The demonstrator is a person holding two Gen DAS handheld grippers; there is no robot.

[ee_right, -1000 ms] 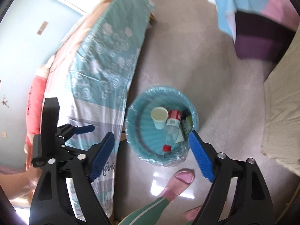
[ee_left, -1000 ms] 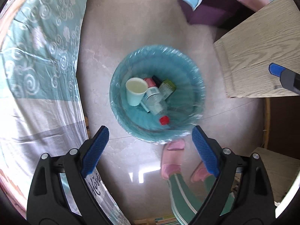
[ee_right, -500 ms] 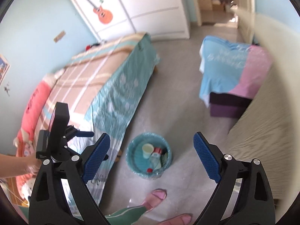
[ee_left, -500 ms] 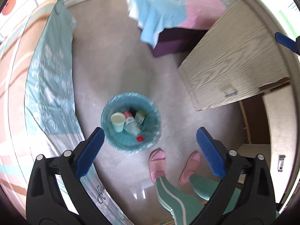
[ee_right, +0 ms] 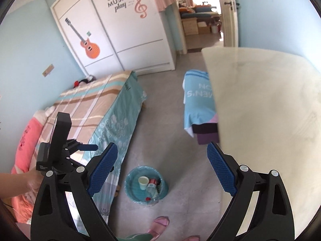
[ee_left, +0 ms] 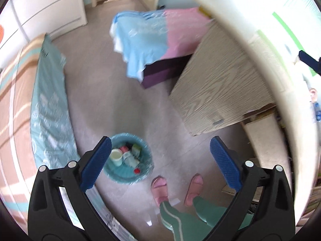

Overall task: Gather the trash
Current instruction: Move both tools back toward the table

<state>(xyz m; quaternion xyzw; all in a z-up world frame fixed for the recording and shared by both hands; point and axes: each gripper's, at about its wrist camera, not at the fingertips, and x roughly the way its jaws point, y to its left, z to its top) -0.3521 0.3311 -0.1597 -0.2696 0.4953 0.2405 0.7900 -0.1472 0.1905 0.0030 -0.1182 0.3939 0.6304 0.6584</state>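
Note:
A teal-lined trash bin point(ee_left: 138, 177) stands on the floor beside the bed, far below both grippers; it also shows in the right wrist view point(ee_right: 132, 190). Inside lie a white paper cup point(ee_left: 116, 156), a clear plastic bottle with a red cap point(ee_left: 131, 161) and a green can point(ee_left: 136, 148). My left gripper point(ee_left: 160, 164) is open and empty, high above the floor. My right gripper point(ee_right: 162, 169) is open and empty too. The left gripper's body point(ee_right: 58, 150) shows at the left of the right wrist view.
A bed with a teal and striped cover point(ee_right: 96, 104) runs along the left. A wooden desk point(ee_left: 218, 84) stands on the right, a low purple bench under a blue and pink cloth point(ee_left: 158, 40) beyond it. The person's pink slippers point(ee_left: 159, 186) are by the bin.
Both grippers have risen well away from the bin and tilted up, so the bin looks much smaller and the wardrobe and doorway have come into view. Both stay open and empty.

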